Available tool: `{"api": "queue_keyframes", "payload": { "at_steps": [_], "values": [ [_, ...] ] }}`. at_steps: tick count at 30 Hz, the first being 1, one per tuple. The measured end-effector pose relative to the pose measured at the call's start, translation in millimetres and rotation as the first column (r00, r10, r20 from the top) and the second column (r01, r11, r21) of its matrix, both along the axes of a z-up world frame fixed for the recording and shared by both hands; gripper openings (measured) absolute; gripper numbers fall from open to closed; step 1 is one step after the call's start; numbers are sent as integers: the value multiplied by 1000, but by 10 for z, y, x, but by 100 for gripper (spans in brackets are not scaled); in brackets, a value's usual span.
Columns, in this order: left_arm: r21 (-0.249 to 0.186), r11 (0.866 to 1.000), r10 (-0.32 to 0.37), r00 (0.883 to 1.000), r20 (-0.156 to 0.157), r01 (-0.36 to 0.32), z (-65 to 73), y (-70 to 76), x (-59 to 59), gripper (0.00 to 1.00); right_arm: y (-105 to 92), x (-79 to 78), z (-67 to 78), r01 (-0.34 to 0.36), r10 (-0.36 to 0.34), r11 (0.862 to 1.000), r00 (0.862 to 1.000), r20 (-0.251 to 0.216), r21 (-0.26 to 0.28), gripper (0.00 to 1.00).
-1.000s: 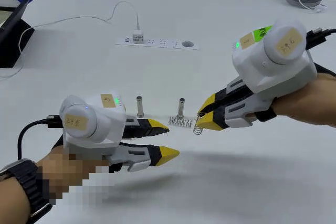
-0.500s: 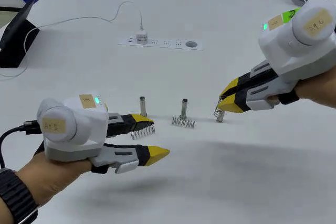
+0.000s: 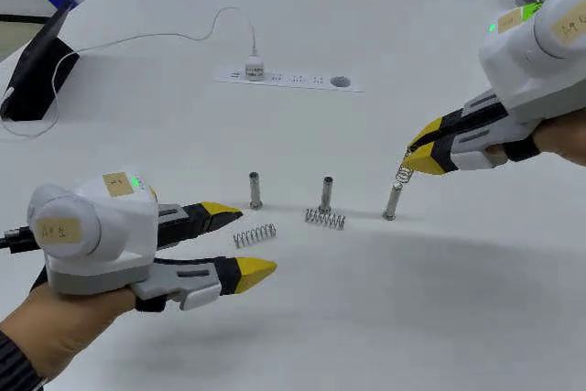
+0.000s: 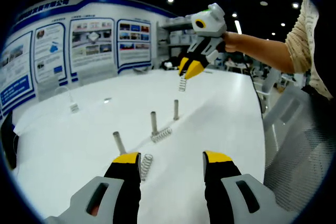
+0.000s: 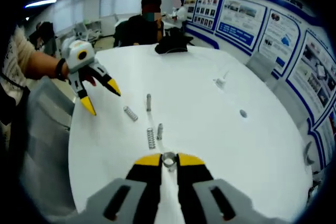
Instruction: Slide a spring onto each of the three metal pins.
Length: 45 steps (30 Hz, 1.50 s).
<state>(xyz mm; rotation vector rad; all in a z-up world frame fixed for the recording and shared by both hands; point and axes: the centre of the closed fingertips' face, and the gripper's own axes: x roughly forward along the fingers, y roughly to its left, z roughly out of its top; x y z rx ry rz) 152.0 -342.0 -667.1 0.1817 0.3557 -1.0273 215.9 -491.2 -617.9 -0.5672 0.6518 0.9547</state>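
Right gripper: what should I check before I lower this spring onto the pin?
1. Grip on the spring: ok, the right gripper is shut on its upper end.
2. Spring over the right pin: ok, it hangs just above the pin's top and is not on it yet.
3. Spring axis in line with the pin: cannot tell.
4. Right pin upright and bare: ok.
5. Left gripper out of the way: ok, it is open and far to the side.
6. Next springs ready: ok, a loose spring lies by the middle pin and a second loose spring by the left pin.
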Motion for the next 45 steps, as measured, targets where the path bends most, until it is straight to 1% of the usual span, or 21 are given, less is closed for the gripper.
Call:
{"api": "queue_keyframes", "payload": {
  "at_steps": [9, 14, 25, 27, 31, 36, 42, 45],
  "values": [
    [-6, 1000, 20, 1000, -11, -20, -20, 38, -30, 49, -15, 119, -162, 26, -27, 1000, 999, -21, -13, 12],
    [-10, 1000, 28, 1000, -14, -28, -25, 58, -33, 49, -41, 158, -244, 38, -39, 999, 999, -35, -19, 12],
    [-7, 999, 34, 999, -20, -34, -58, 69, -34, 48, -60, 205, -343, 44, -45, 999, 997, -57, -26, 12],
    [-7, 999, 34, 999, -21, -34, -61, 69, -33, 48, -48, 220, -334, 49, -49, 999, 997, -59, -9, 12],
    [-7, 999, 31, 999, -24, -31, -71, 58, -39, 48, -51, 244, -343, 60, -60, 998, 996, -66, 1, 12],
    [-6, 1000, 29, 999, -25, -29, -79, 56, -46, 48, -53, 238, -338, 61, -62, 998, 996, -70, -4, 12],
    [-5, 1000, 27, 999, -26, -28, -80, 55, -45, 47, -85, 242, -337, 80, -81, 997, 993, -84, -9, 12],
    [-5, 1000, 27, 999, -26, -27, -80, 54, -41, 47, -81, 242, -334, 80, -81, 997, 993, -82, -9, 12]
  ]
}}
